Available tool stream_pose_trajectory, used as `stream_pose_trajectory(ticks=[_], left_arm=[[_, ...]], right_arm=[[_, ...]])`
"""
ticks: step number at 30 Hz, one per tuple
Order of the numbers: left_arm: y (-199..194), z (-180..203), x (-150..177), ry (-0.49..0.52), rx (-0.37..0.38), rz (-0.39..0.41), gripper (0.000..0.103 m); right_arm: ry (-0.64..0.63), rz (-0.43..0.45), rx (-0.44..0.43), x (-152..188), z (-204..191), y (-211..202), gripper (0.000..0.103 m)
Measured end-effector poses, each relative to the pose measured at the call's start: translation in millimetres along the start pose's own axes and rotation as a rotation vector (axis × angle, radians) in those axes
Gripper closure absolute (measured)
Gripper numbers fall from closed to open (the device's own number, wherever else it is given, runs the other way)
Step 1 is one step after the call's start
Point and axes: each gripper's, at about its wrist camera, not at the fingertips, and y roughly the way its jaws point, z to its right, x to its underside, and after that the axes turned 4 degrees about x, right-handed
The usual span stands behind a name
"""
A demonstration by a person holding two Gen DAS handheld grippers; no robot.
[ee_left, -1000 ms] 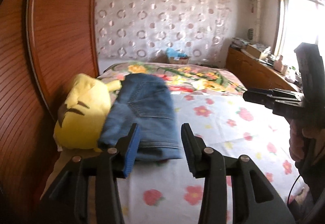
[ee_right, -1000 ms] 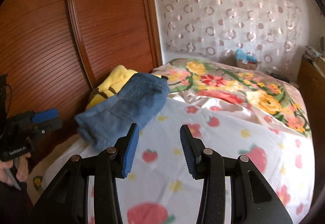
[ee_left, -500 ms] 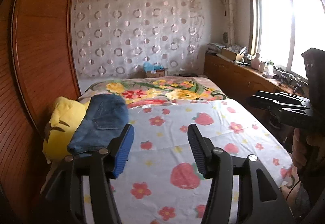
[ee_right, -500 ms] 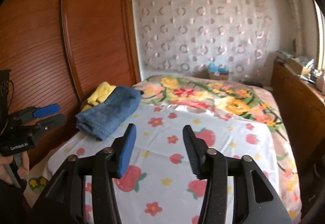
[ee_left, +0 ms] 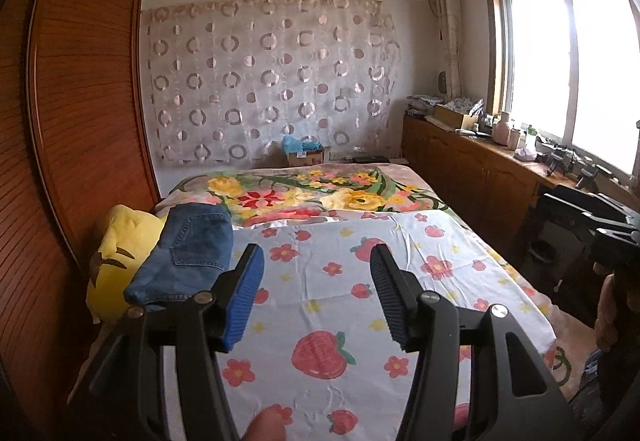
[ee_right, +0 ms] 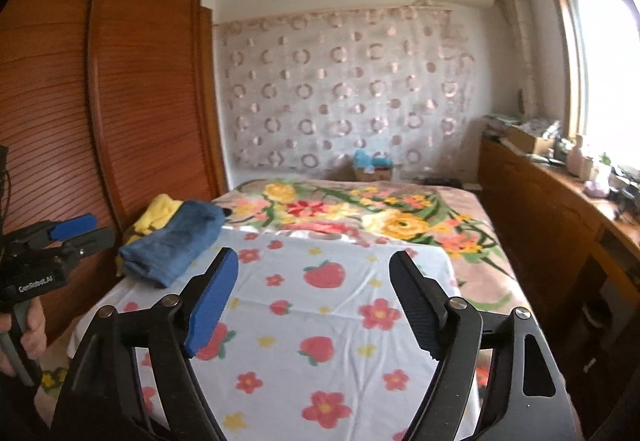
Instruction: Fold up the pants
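The folded blue denim pants [ee_left: 188,253] lie at the left edge of the bed, leaning on a yellow plush toy [ee_left: 120,257]. They also show in the right wrist view [ee_right: 176,241]. My left gripper [ee_left: 316,297] is open and empty, held above the strawberry-print sheet [ee_left: 340,305], to the right of the pants. My right gripper [ee_right: 312,297] is open and empty, back from the bed over the sheet [ee_right: 320,321]. Each gripper shows at the edge of the other's view: the right one [ee_left: 592,217], the left one [ee_right: 68,233].
A wooden wardrobe [ee_left: 72,121] stands along the left of the bed. A floral blanket [ee_left: 320,197] covers the far half. A wooden cabinet [ee_left: 480,169] with clutter runs under the window at right. A box [ee_left: 304,157] sits by the curtained wall.
Both grippers have pulled back and up from the folded pants, so the whole bed and room show. Both have opened wider. The pants stay by the plush toy.
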Motion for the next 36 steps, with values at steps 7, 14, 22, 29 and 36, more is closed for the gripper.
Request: stream_pose_trajectory(ticks=[7,14,22,29,36], left_arm=[[2.6,15.4,2.9,-0.006,0.028,-0.014,0.048],[2.5,18.4,7.3,-0.015,0.008,-0.021,0.048],[2.5,16.5,8.6,-0.014,0.010,-0.019,0.048],[2.1,17.0,9.5,-0.014,0.010,-0.018,0.048],[1.7,16.2,10.1,-0.015,0.009,-0.017,0.048]], right_arm=[[0.017,0.008,0.046,5.2,12.2,-9.5,0.021],[0.025,0.012,0.033,9.2,14.9,-15.9,0.021],[0.029,0.012,0.030,9.9,14.2,-15.9,0.021],[0.027,0.012,0.030,10.0,14.2,-16.0,0.021],[0.027,0.011,0.029,10.3,14.6,-15.8,0.021]])
